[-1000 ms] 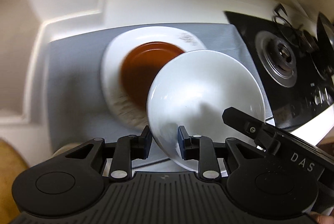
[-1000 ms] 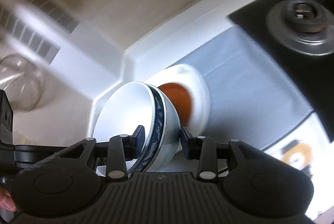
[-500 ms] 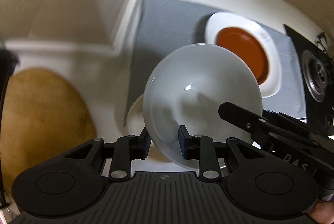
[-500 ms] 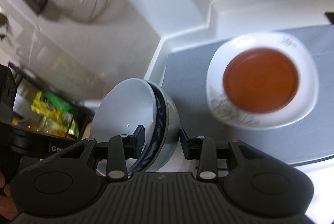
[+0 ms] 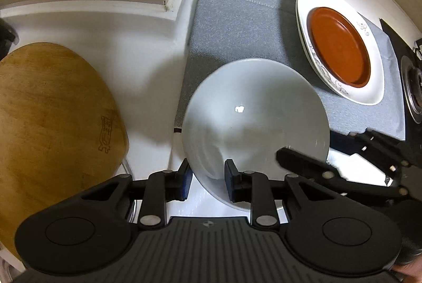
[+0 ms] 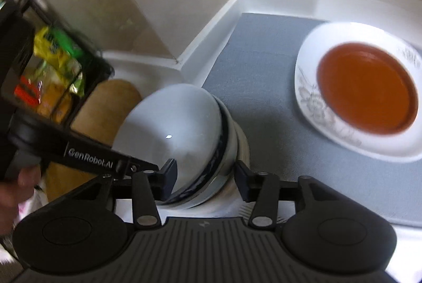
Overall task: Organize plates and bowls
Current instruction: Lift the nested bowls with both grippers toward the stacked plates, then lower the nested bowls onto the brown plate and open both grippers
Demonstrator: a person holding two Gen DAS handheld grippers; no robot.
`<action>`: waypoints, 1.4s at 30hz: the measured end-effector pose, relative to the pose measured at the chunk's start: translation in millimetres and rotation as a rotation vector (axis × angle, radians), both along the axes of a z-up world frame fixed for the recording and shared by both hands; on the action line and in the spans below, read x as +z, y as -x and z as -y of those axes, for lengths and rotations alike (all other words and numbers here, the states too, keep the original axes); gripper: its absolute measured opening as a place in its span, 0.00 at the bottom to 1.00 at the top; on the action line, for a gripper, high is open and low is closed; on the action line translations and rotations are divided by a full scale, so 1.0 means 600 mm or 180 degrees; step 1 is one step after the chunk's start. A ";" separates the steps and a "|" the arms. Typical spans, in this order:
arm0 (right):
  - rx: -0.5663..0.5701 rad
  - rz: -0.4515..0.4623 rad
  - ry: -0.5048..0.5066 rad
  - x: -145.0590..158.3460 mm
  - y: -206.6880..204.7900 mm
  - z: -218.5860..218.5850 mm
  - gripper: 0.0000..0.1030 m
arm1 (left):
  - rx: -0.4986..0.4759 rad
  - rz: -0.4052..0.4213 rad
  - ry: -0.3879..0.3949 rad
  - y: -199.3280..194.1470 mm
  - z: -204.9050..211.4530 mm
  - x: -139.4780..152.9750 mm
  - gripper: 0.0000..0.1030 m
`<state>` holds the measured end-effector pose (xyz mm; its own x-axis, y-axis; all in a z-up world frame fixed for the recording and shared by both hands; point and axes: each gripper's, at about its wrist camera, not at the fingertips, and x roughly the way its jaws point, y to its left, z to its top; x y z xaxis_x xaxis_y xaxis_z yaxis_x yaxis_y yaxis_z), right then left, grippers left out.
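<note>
Bowl stack (image 6: 184, 135) sits at six o'clock of the grey mat (image 6: 263, 88). Your right gripper (image 6: 204, 177) is opening off it; back straight out. Left gripper (image 5: 205, 177) pinches the rim (narrow); release once settled.

bare grey mat (image 5: 237, 27) lies open from twelve to one o'clock in the left wrist view — the widest free passage. at two o'clock a white plate (image 5: 374, 88) carrying an orange dish (image 5: 340, 45) blocks the mat's far side. a wooden board (image 5: 52, 125) fills nine o'clock — the stacked bowls (image 5: 253, 119) crowd the centre.
</note>
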<state>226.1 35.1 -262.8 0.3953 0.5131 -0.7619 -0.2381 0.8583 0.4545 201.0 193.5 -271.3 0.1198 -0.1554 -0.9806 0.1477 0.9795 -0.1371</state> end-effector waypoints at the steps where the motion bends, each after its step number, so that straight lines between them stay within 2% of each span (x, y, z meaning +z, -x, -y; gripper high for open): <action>1: -0.0028 0.0019 -0.0051 0.005 0.000 0.007 0.52 | -0.0013 0.0010 0.0020 0.004 -0.004 -0.001 0.27; 5: -0.0301 -0.0053 -0.0240 0.007 -0.006 0.044 0.52 | -0.0054 0.0075 0.0133 0.008 -0.022 0.003 0.27; 10: -0.0643 -0.0429 -0.0653 -0.042 -0.015 0.078 0.53 | -0.0110 0.0121 0.0166 -0.001 -0.031 -0.013 0.27; 12: -0.0774 -0.0621 -0.0830 -0.064 -0.017 0.087 0.59 | -0.0072 0.0119 0.0212 -0.006 -0.034 -0.021 0.33; 16: -0.0812 -0.0834 -0.1051 -0.093 -0.013 0.091 0.71 | -0.0041 0.0124 0.0309 -0.014 -0.039 -0.029 0.37; 18: -0.0828 -0.0932 -0.1165 -0.109 -0.011 0.088 0.80 | -0.0038 0.0133 0.0361 -0.014 -0.039 -0.035 0.46; 20: -0.0918 -0.1099 -0.1353 -0.132 -0.010 0.084 0.81 | -0.0026 0.0167 0.0398 -0.011 -0.036 -0.041 0.55; 22: -0.0996 -0.1201 -0.1514 -0.150 -0.003 0.077 0.77 | -0.0035 0.0138 0.0475 -0.007 -0.031 -0.047 0.61; 25: -0.1079 -0.1129 -0.1463 -0.147 0.007 0.070 0.71 | -0.0032 0.0153 0.0500 -0.001 -0.027 -0.048 0.63; 30: -0.1134 -0.0895 -0.1418 -0.107 0.012 0.090 0.46 | 0.0127 0.0084 0.0596 0.002 -0.044 -0.038 0.50; 33: -0.1168 -0.0910 -0.1350 -0.106 0.013 0.094 0.43 | 0.0129 -0.0020 0.0655 0.001 -0.044 -0.045 0.48; 37: -0.1143 -0.0803 -0.1230 -0.089 0.008 0.085 0.43 | 0.0121 -0.0012 0.0660 0.002 -0.037 -0.036 0.48; 42: -0.1172 -0.0672 -0.1232 -0.060 0.009 0.100 0.43 | 0.0075 0.0075 0.0650 -0.001 -0.020 -0.006 0.48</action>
